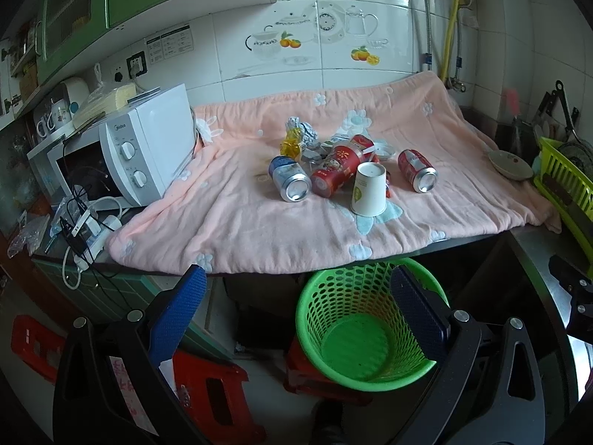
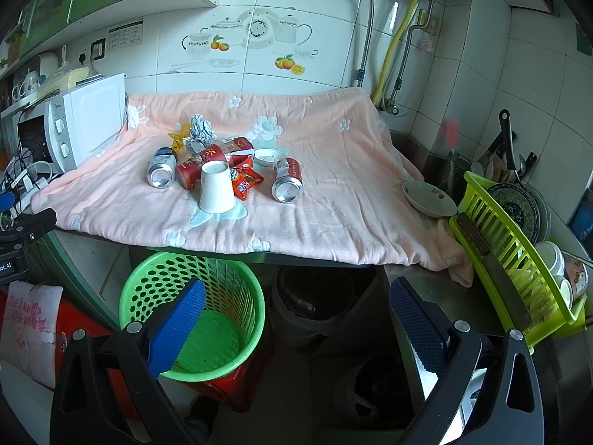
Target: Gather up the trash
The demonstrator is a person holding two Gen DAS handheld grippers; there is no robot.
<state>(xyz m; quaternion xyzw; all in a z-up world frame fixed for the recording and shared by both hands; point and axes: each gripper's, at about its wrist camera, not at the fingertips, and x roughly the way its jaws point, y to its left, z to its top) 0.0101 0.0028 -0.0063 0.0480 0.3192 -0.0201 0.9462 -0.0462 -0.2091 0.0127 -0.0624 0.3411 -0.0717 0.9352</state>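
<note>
A pile of trash lies on the pink cloth [image 1: 259, 222]: an upturned white paper cup [image 1: 368, 189] [image 2: 217, 185], a blue can [image 1: 289, 178] [image 2: 162, 172], a red can [image 1: 417, 170] [image 2: 287, 180], a red tube [image 1: 335, 168], crumpled foil [image 1: 302, 128] [image 2: 202, 128], a yellow wrapper [image 1: 291, 146] and a red snack packet [image 2: 246, 181]. A green basket [image 1: 365, 322] [image 2: 192, 307] stands below the counter edge. My left gripper [image 1: 296, 307] and right gripper [image 2: 296, 319] are both open and empty, held low in front of the counter.
A white microwave [image 1: 144, 148] [image 2: 81, 126] stands left of the cloth, with cables beside it. A bowl [image 2: 430, 198] and a lime dish rack [image 2: 519, 256] with dishes sit at the right. Red stools [image 1: 207, 389] stand on the floor.
</note>
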